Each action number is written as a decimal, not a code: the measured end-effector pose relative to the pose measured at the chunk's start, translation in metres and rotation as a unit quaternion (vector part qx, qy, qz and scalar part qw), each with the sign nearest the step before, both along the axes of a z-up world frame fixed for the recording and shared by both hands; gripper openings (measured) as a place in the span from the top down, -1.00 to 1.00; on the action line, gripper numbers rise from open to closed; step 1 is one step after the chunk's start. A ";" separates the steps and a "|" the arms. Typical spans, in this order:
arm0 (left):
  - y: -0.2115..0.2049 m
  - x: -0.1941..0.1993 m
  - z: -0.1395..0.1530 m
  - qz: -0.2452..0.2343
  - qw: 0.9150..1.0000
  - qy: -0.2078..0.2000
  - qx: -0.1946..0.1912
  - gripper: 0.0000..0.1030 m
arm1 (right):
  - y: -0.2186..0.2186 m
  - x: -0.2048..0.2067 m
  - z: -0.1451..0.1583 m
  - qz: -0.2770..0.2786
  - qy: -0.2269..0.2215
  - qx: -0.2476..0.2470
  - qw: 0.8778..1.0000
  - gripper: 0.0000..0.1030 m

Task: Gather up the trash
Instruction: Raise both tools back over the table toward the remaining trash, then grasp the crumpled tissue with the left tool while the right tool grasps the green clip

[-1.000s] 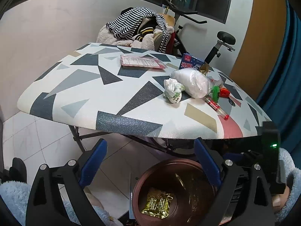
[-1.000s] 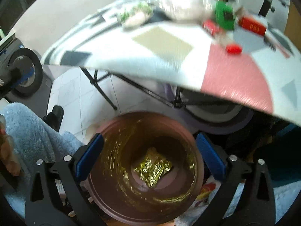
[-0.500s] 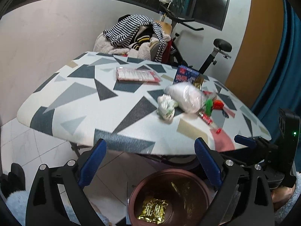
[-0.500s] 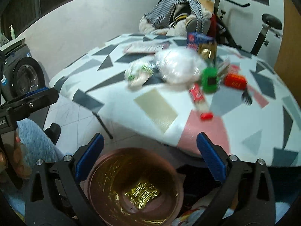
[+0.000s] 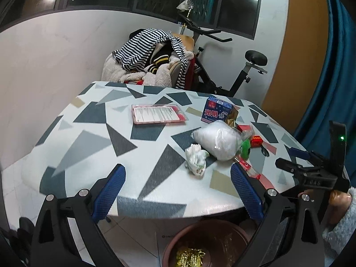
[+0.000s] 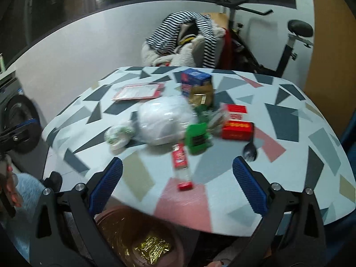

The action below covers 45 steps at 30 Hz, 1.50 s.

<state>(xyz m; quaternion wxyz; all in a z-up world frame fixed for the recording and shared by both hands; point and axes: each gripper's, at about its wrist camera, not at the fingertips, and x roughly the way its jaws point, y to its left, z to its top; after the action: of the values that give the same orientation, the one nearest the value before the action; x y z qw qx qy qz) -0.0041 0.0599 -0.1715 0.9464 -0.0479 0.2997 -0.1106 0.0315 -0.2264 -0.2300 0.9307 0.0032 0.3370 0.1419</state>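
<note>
Both the left gripper and the right gripper hang wide open and empty at the table's near edge. The trash — a tube, a crumpled tissue, a white bag — sits clustered mid-table, the bin below. A hasty reach could knock the round tube rolling off — or drag neighbouring pieces along.

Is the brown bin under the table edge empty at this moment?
No, the right wrist view shows a crumpled gold foil wrapper lying at the bottom of the brown bin.
</note>
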 end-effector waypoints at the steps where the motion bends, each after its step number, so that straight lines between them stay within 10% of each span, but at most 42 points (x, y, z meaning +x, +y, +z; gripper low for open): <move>1: 0.000 0.003 0.000 -0.001 1.000 0.001 0.002 -0.80 | -0.005 0.006 -0.001 -0.010 0.002 -0.003 1.000 -0.89; 16: -0.010 0.042 -0.019 -0.021 0.999 0.029 0.000 -0.80 | -0.015 0.061 -0.034 0.022 0.021 0.007 1.000 -0.87; 33: -0.035 0.075 -0.046 -0.041 0.997 0.072 -0.007 -0.80 | -0.009 0.097 -0.057 0.019 0.055 0.091 0.994 0.47; 45: -0.050 0.111 -0.077 -0.039 0.989 0.140 -0.026 -0.45 | -0.033 0.072 -0.030 0.010 -0.006 0.122 0.992 0.48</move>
<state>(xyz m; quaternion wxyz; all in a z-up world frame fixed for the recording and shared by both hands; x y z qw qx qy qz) 0.1068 0.0096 -0.2483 0.8887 -0.0757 0.4276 -0.1470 0.1034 -0.2592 -0.2598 0.9239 0.1126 0.3117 0.1913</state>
